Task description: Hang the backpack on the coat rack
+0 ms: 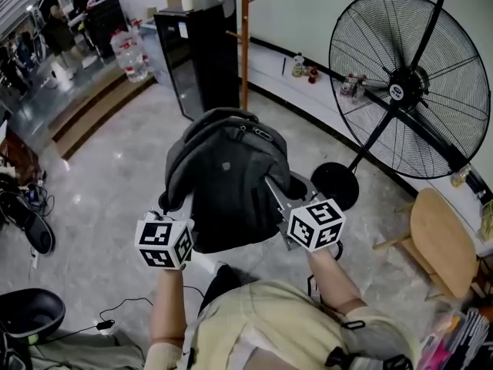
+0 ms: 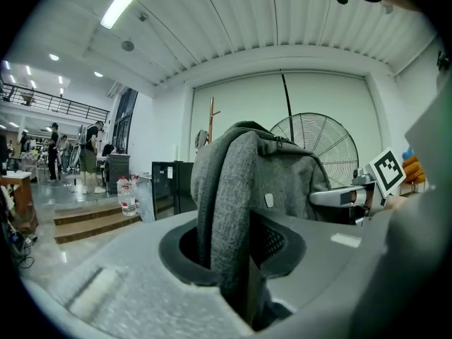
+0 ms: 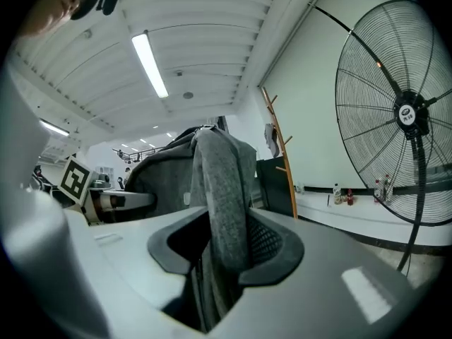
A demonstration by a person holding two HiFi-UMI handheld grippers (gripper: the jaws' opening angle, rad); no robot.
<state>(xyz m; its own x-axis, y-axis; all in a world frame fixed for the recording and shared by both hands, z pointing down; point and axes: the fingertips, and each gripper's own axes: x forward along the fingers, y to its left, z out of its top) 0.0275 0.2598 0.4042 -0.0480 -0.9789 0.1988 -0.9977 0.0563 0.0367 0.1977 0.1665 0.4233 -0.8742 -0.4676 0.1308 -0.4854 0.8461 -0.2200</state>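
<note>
L gripper (image 2: 236, 260) n R gripper (image 3: 226, 256) both clamped on the backpack (image 1: 231, 183) by its grey straps (image 2: 226, 196). Pack's up in the air btw them, coat rack (image 1: 245, 45) well apart, beside the black cabinet (image 1: 196, 52).

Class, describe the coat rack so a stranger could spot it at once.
Find the big black fan by the white wall. Left of it along that wall stands a black cabinet, with the coat rack beside it. It is the only thin wooden pole, with short pegs.

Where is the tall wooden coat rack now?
In the head view, the tall wooden coat rack stands top centre, right of the black cabinet, beyond the grey fabric backpack.
</note>
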